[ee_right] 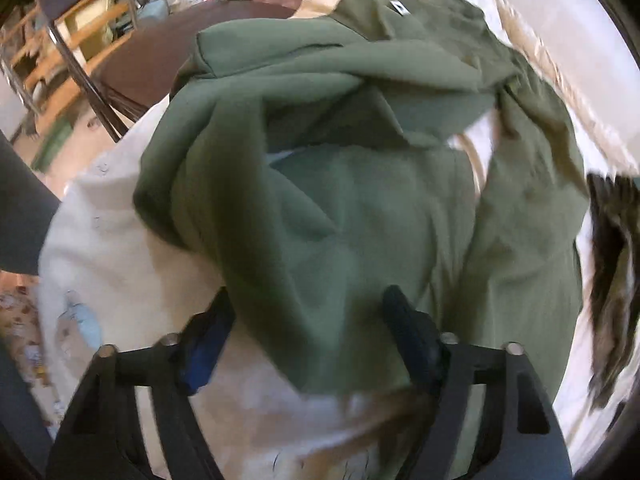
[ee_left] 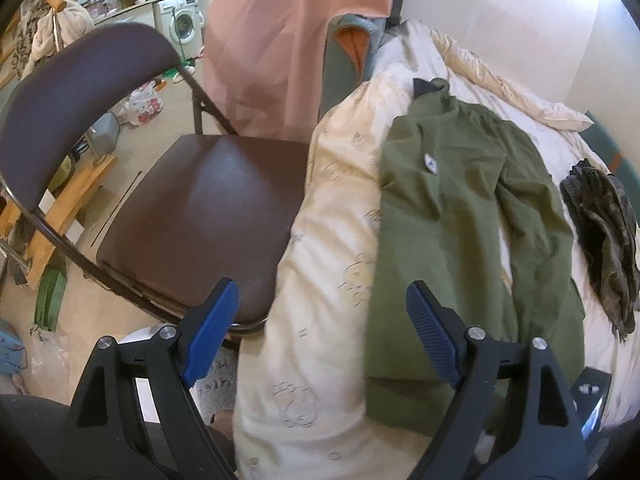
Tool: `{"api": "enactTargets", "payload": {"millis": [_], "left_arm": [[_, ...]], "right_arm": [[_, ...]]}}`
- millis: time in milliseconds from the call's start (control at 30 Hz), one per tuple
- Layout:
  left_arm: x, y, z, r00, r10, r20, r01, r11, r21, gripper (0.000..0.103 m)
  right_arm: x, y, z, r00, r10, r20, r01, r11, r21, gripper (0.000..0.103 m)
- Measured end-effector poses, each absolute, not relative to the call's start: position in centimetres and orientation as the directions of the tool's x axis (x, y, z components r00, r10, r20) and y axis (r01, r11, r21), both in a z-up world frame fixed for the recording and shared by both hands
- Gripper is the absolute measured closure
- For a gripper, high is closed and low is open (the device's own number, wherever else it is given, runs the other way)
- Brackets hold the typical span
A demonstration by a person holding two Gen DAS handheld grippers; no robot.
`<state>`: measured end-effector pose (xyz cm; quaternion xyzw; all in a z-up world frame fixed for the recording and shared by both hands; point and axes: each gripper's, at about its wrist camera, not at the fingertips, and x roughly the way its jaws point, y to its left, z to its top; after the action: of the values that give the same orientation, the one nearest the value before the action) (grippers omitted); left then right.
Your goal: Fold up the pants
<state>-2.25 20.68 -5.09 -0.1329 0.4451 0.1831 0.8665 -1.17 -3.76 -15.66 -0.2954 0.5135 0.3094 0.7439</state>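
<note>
Cream bedding (ee_left: 332,216) covers the bed where the work happens, with a dark folding chair (ee_left: 200,208) just beside it and a cluttered room beyond. Olive green pants (ee_left: 460,208) lie lengthwise on the bedding, fairly flat in the left wrist view; a dark camouflage garment (ee_left: 604,236) sits apart near the far edge.

Left tongs (ee_left: 322,320) stand wide open above the bedding at the near end of the pants, with nothing between them. Right tongs (ee_right: 308,344) are part open, and a loose fold of the pants (ee_right: 360,200) hangs between the fingers; the view is blurred, so I cannot tell for sure whether the pads press on the cloth, though it looks slack and not pinched.

Judging by the bunched fabric in the right wrist view, one part seems to be going over the other. To do this well, each pair of tongs should take a single layer at a corner or hem, lift evenly, and lay edge to edge, then smooth out the heap near the waistband (ee_right: 332,48).
</note>
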Motion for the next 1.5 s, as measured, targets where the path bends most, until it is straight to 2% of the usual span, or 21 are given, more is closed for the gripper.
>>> {"api": "enactTargets", "payload": {"millis": [33,133,267,400,500,567,600,700,767,833,900,967,1000,1033,1133,1200,1333,1400,1433,1467,1500], "left_arm": [[-2.3,20.9,-5.2,0.533,0.199,-0.822,-0.442,0.894,-0.070,0.020],[-2.5,21.8,-5.2,0.531,0.205,-0.822,-0.468,0.880,-0.082,0.020],[-2.2,22.5,-5.0,0.530,0.217,-0.820,-0.509,0.854,-0.103,0.020],[-2.0,22.6,-4.1,0.552,0.254,-0.794,-0.543,0.832,-0.111,0.020],[-1.9,22.5,-3.5,0.569,0.269,-0.777,-0.544,0.832,-0.110,0.020],[-1.7,22.2,-3.8,0.561,0.261,-0.786,-0.531,0.842,-0.099,0.020],[-1.6,21.9,-4.2,0.552,0.253,-0.795,-0.521,0.849,-0.091,0.020],[-1.2,20.8,-5.1,0.524,0.226,-0.821,-0.483,0.873,-0.068,0.020],[-1.0,20.3,-5.6,0.509,0.214,-0.834,-0.464,0.884,-0.056,0.020],[-0.8,19.8,-6.0,0.492,0.206,-0.846,-0.447,0.893,-0.042,0.020],[-0.7,19.5,-6.5,0.473,0.205,-0.857,-0.434,0.900,-0.025,0.020],[-0.7,19.4,-7.2,0.446,0.188,-0.875,-0.425,0.905,-0.022,0.020],[-0.7,19.3,-7.7,0.430,0.176,-0.885,-0.419,0.908,-0.023,0.020],[-0.6,19.2,-8.2,0.414,0.162,-0.896,-0.413,0.910,-0.026,0.020],[-0.2,17.8,-10.7,0.329,0.085,-0.940,-0.365,0.930,-0.044,0.020],[0.0,16.3,-12.1,0.284,0.054,-0.957,-0.321,0.946,-0.042,0.020],[1.1,13.7,-15.2,0.199,0.055,-0.978,-0.239,0.971,0.006,0.021],[1.6,13.2,-16.1,0.193,0.011,-0.981,-0.227,0.973,-0.033,0.055],[1.8,12.9,-16.2,0.192,-0.016,-0.981,-0.215,0.975,-0.058,0.081],[1.9,12.6,-16.1,0.197,-0.025,-0.980,-0.196,0.978,-0.064,0.093],[1.8,12.5,-15.7,0.217,-0.014,-0.976,-0.184,0.981,-0.055,0.097]], "right_arm": [[-1.2,-4.0,-15.7,0.271,0.160,-0.949,-0.768,0.631,-0.113,0.075],[-0.1,-3.5,-15.0,0.149,0.237,-0.960,-0.748,0.662,0.048,0.102],[-0.5,-5.8,-8.0,0.025,0.527,-0.849,-0.683,0.629,0.370,0.102],[-0.9,-10.5,-0.1,-0.044,0.822,-0.567,-0.527,0.463,0.713,0.102],[-0.6,-14.2,0.7,-0.037,0.903,-0.428,-0.370,0.385,0.845,0.102],[0.0,-15.4,-1.2,-0.043,0.898,-0.438,-0.254,0.414,0.874,0.101],[-0.3,-15.9,-3.1,-0.074,0.870,-0.487,-0.202,0.465,0.862,0.098],[-2.4,-16.6,-10.4,-0.221,0.729,-0.648,-0.102,0.643,0.759,0.096],[-4.5,-17.0,-15.5,-0.318,0.549,-0.773,-0.123,0.785,0.608,0.093],[-5.7,-18.1,-18.4,-0.367,0.481,-0.796,-0.074,0.838,0.540,0.093],[-6.2,-18.9,-18.0,-0.365,0.480,-0.797,-0.089,0.834,0.544,0.090],[-6.3,-19.4,-16.1,-0.338,0.462,-0.820,-0.128,0.841,0.527,0.073],[-6.2,-19.6,-14.7,-0.326,0.473,-0.819,-0.139,0.833,0.536,0.053],[-5.3,-19.2,-13.6,-0.315,0.480,-0.819,-0.160,0.824,0.544,0.040],[-4.2,-19.1,-9.6,-0.224,0.481,-0.848,-0.283,0.800,0.529,0.040],[-2.6,-19.5,-7.5,-0.074,0.514,-0.855,-0.328,0.797,0.507,0.040],[0.4,-19.0,-8.3,0.060,0.586,-0.808,-0.314,0.780,0.542,0.040],[1.7,-18.3,-10.7,0.067,0.564,-0.823,-0.278,0.803,0.528,0.041],[1.9,-17.9,-11.5,0.052,0.545,-0.837,-0.265,0.816,0.514,0.044],[1.9,-17.3,-12.6,0.035,0.522,-0.852,-0.258,0.829,0.497,0.048],[1.8,-16.5,-13.7,0.014,0.503,-0.864,-0.257,0.837,0.483,0.058]]}}
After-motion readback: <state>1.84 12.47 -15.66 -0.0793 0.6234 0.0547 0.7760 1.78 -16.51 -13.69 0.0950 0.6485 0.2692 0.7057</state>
